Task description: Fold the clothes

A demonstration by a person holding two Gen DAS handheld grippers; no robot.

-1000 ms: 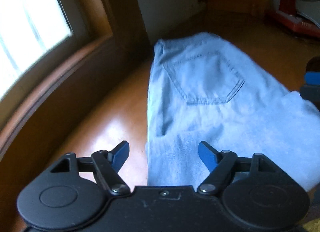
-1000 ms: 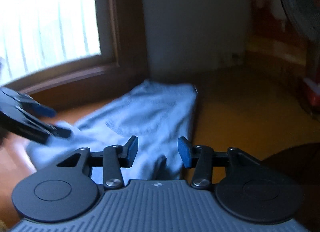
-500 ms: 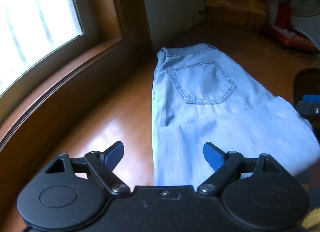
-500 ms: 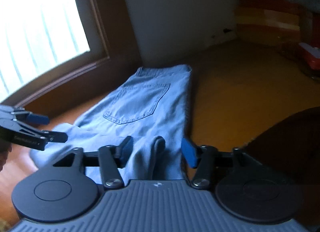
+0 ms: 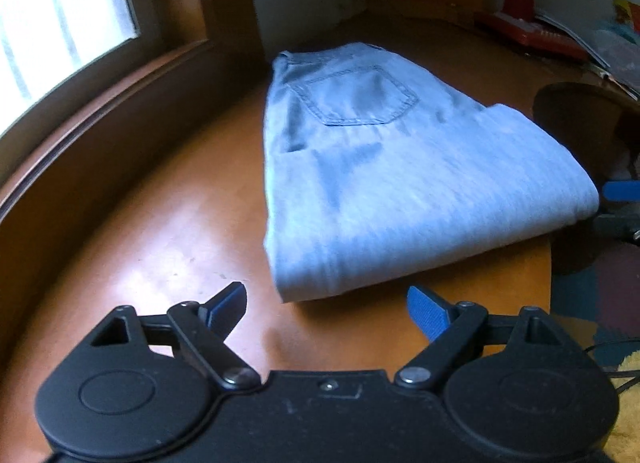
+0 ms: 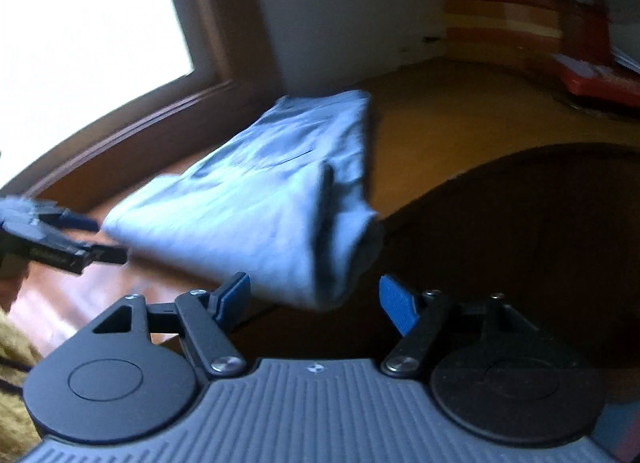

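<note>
Light-blue jeans [image 5: 392, 183] lie folded on the wooden table [image 5: 160, 231], waistband end at 12 o'clock toward the wall, back pocket [image 5: 356, 95] face up, thick folded edge nearest both grippers at approx 6 o'clock. Left gripper [image 5: 326, 309] has jaws wide apart, nothing btwn them, fabric edge just ahead of its tips; right gripper [image 6: 314, 299] has just been opening, jaws spread w/ the rolled corner of the jeans just ahead of them, pads not pressing on it. From the right wrist view the left gripper shows at 9 o'clock, beside the fabric's near-left corner. Step, as I read it: a fold has been laid down and let go, both tools clear of the cloth. Next move prob. needs either another fold across the length, pinching the near edge at both corners, or smoothing the bulging right-hand roll, which looks uneven. Containers: none in view, no basket or bin. Red fan base [image 5: 520, 27] sits at approx 1 o'clock, well apart.
</note>
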